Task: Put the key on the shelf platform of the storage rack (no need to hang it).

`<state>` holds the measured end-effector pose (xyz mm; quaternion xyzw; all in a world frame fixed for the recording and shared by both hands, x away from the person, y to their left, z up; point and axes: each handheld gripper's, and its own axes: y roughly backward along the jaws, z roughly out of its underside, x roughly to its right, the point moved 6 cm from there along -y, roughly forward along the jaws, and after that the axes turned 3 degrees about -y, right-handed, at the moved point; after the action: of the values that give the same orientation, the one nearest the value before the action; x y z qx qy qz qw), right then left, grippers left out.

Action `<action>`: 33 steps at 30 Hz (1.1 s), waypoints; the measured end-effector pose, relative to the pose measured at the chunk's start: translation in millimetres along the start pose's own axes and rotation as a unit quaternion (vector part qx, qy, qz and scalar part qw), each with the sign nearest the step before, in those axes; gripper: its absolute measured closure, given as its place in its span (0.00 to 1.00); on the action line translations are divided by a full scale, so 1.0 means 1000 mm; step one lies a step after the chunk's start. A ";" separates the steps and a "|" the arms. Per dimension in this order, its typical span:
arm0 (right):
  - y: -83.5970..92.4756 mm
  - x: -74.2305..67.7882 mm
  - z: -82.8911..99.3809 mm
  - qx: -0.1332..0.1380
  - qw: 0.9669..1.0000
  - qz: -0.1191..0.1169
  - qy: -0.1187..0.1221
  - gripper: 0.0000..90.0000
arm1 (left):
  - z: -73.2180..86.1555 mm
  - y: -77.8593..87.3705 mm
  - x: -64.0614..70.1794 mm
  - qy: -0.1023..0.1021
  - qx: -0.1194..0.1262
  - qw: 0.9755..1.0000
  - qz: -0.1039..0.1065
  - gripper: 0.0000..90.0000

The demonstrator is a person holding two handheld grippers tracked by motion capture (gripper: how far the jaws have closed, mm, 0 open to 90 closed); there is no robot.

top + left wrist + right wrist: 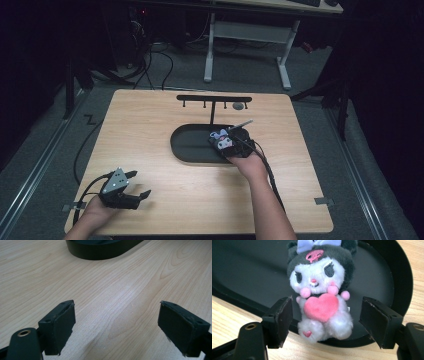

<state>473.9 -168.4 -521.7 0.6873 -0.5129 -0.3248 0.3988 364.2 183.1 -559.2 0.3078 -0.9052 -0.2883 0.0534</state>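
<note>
Plush toy [320,298] lies on the black tray's [402,277] near rim, between the right hand-held gripper's [325,320] released jaws, touching neither.

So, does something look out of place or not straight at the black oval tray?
Yes. The small plush toy with the pink heart lies half over the black oval tray's near rim, its feet hanging onto the wooden table. The right claw stands open around it, without touching.

Table [150,125] lit from above, surroundings dark; gripper views sharp, slightly soft edges.
</note>
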 end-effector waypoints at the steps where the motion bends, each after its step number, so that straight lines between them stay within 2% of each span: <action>1: 0.002 0.000 0.001 0.007 1.000 0.001 0.005 0.27 | 0.000 0.000 0.000 -0.001 0.000 1.000 0.000 0.17; 8: 0.010 0.000 0.007 0.028 1.000 -0.004 0.003 0.25 | 0.000 0.000 0.000 -0.001 0.000 1.000 0.000 0.17; 17: 0.018 -0.003 0.021 0.048 0.999 -0.009 0.024 0.23 | 0.000 -0.001 0.000 -0.001 -0.003 1.000 -0.002 0.17; 26: 0.023 0.001 0.039 0.075 0.997 -0.016 0.015 0.20 | 0.000 -0.001 0.000 -0.001 -0.003 1.000 -0.002 0.17; 29: 0.025 0.007 0.050 0.097 0.995 -0.023 0.008 0.19 | 0.000 -0.001 0.000 -0.001 -0.004 1.000 -0.002 0.17; 33: 0.027 0.011 0.059 0.110 0.994 -0.027 0.003 0.19 | 0.000 -0.001 0.000 -0.001 -0.005 1.000 -0.002 0.17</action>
<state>413.9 -195.9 -526.0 0.7415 -0.5254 -0.2756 0.3135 364.6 182.5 -559.9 0.3092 -0.9030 -0.2936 0.0530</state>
